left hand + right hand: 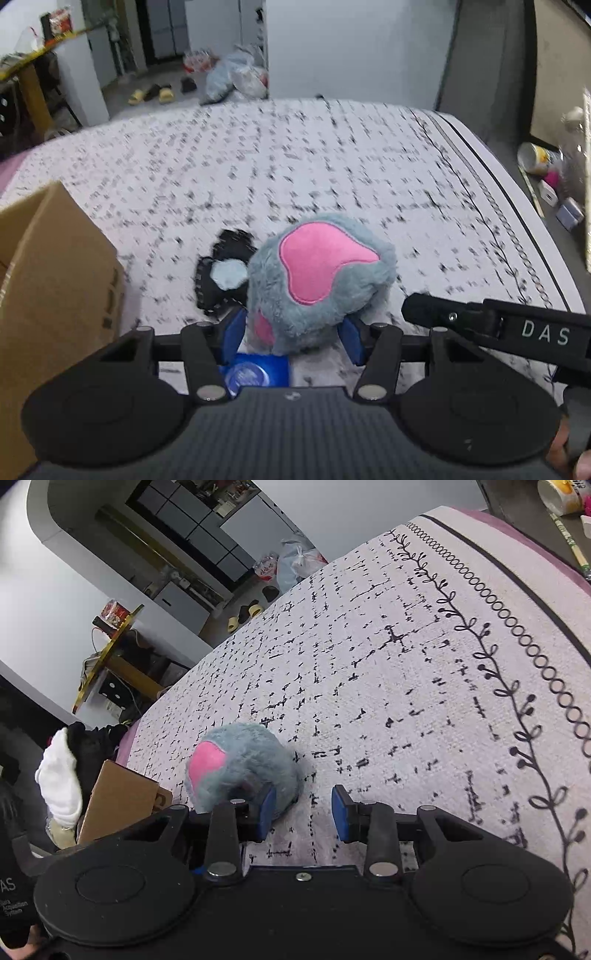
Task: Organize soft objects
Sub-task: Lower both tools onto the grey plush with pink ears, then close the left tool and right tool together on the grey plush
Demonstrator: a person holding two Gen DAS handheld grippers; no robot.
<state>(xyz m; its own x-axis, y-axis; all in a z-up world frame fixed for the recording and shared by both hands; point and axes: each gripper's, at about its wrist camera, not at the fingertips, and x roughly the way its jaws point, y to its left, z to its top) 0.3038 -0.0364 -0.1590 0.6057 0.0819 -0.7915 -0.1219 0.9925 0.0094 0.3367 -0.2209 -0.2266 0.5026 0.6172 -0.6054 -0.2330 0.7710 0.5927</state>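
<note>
A grey plush toy with a pink patch rests on the white patterned cover. My left gripper is shut on its lower part, with a blue pad pressing in on each side. In the right wrist view the same plush toy lies just left of my right gripper. That gripper is open, with only the cover between its pads, and its left pad is close against the fur. A black soft item with a pale blue patch lies left of the toy. A blue item shows under the left gripper.
A cardboard box stands open at the left, also seen as the box in the right wrist view. White and black clothes are piled beyond it. The right gripper's black body reaches in from the right. Cups and small boxes sit off the cover's right edge.
</note>
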